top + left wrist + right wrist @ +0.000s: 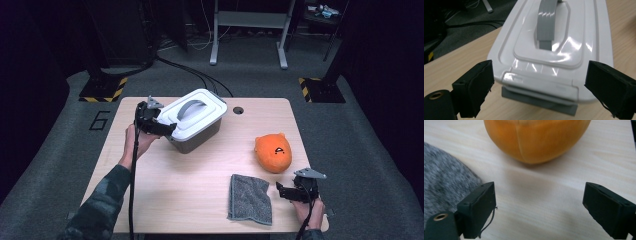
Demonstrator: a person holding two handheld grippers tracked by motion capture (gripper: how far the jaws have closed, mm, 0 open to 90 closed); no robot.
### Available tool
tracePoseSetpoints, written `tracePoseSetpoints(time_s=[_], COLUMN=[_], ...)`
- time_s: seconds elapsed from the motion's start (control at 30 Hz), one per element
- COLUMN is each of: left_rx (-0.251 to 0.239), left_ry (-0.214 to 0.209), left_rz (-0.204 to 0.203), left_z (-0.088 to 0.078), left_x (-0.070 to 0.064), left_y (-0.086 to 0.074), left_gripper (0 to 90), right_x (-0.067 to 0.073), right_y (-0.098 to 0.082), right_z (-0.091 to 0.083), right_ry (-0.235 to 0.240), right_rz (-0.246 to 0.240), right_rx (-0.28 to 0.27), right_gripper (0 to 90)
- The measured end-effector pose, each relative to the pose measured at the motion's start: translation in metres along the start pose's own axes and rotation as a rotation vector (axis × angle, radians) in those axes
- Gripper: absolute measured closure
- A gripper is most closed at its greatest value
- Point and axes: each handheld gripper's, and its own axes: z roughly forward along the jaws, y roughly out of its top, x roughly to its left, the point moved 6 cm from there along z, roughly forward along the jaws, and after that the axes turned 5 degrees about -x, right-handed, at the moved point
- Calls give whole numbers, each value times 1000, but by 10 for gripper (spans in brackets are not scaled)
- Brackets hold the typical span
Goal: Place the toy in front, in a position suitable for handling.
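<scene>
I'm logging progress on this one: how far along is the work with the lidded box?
Done, by the look of it: the white lid sits flat on the grey box. In hand: nothing; the left gripper stands open at the box's end latch, not touching it. Left: the orange plush and grey cloth lie outside, by the open right gripper.

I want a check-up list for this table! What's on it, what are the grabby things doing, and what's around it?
Surface: light wooden table, with a round hole near its far edge.
Job's things: lidded box, white lid with a grey handle and a grey latch facing the left tool.
Clutter: orange plush toy; grey cloth, folded, lying flat.
Grippers: left tool open at the box's end; right tool open over bare table, holding nothing.
Cables: one trails from each tool; black cables cross the floor.
Surroundings: grey carpet, metal frame legs, hazard-striped bases.
</scene>
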Motion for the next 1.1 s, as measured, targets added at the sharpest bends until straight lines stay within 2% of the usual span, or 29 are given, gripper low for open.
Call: tracePoseSetpoints(time_s=[0.13,0.27,0.47,0.6,0.8,0.83,0.87,0.93,1.0,1.07,1.1], left_rx=[10,39,71,81,136,135,146,151,168,173,167], left_ry=[-3,-1,12,17,31,36,39,40,44,46,50], left_rz=[-20,-27,-36,-61,-58,-71,-62,-77,-73,-83,-93], left_z=[-5,-7,-7,-4,-1,0,0,1,2,3,4], left_x=[-1,-7,-15,-21,-29,-30,-30,-31,-31,-30,-30], left_y=[-19,-44,-85,-109,-149,-154,-158,-167,-174,-180,-182], left_gripper=[44,4,0,0,0,0,0,0,0,0,0], right_x=[0,0,3,5,6,5,5,4,4,2,2], right_y=[13,30,52,63,78,81,83,85,86,85,84], right_z=[-5,-9,-7,0,14,16,19,22,28,32,33], right_ry=[4,10,26,22,25,25,24,24,18,10,5], right_rz=[10,0,-16,-32,-32,-34,-29,-26,-15,-27,-15], right_rx=[-20,-35,-45,-39,-21,-22,-20,-13,0,12,12], right_gripper=[76,52,26,30,57,62,68,83,107,136,153])
